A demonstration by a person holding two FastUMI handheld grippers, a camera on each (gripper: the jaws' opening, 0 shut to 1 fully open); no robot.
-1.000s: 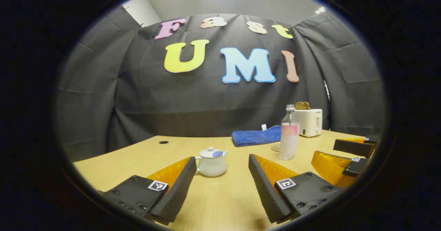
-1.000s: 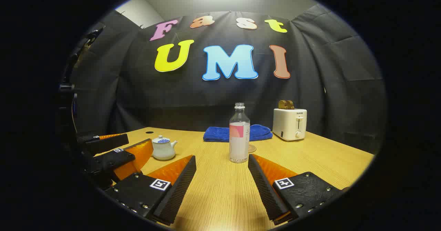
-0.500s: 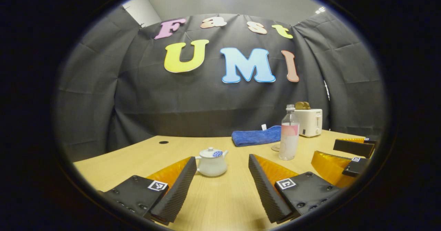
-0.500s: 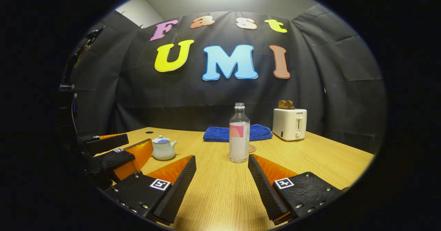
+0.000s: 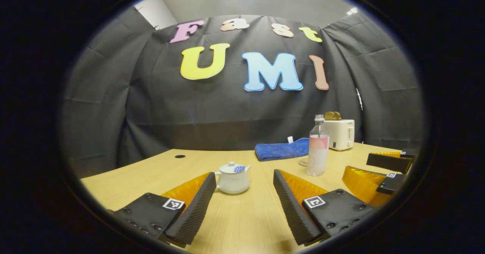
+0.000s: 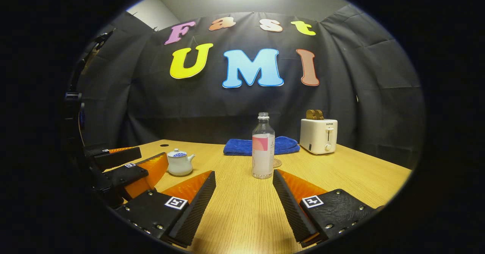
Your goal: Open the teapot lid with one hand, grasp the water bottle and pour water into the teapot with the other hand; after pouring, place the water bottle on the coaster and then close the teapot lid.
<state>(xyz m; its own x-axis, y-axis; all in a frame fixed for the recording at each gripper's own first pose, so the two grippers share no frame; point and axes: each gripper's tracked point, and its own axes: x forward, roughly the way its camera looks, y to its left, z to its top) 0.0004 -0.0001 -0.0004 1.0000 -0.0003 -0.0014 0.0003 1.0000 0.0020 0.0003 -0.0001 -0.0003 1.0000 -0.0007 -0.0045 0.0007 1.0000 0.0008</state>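
Taking the teapot [image 5: 232, 177] as the landmark, the whole opening move turned on how each gripper lined up with its own target. The teapot sat on the table [image 5: 242, 223] with its lid [image 5: 232, 167] on and its spout pointing toward the bottle side. The left gripper [image 5: 244, 201] hung released, its two fingers spread wide and holding nothing, and the teapot stood straight ahead of it, just beyond the fingertips and a little toward the left finger.

The bottle [image 6: 263, 146] stood upright, long axis vertical and uncapped as far as could be seen, to the spout side of the teapot and apart from it. The right gripper [image 6: 244, 199] was likewise released and empty, and the bottle lay dead ahead between the lines of its fingers, close past the tips. The coaster [image 6: 277, 163] lay just behind the bottle, farther from the teapot.

So the left gripper was plainly the nearer one to the lid and the right the nearer to the bottle. Nothing had been touched yet; the lid knob looked small, so a centred approach from above seemed called for.
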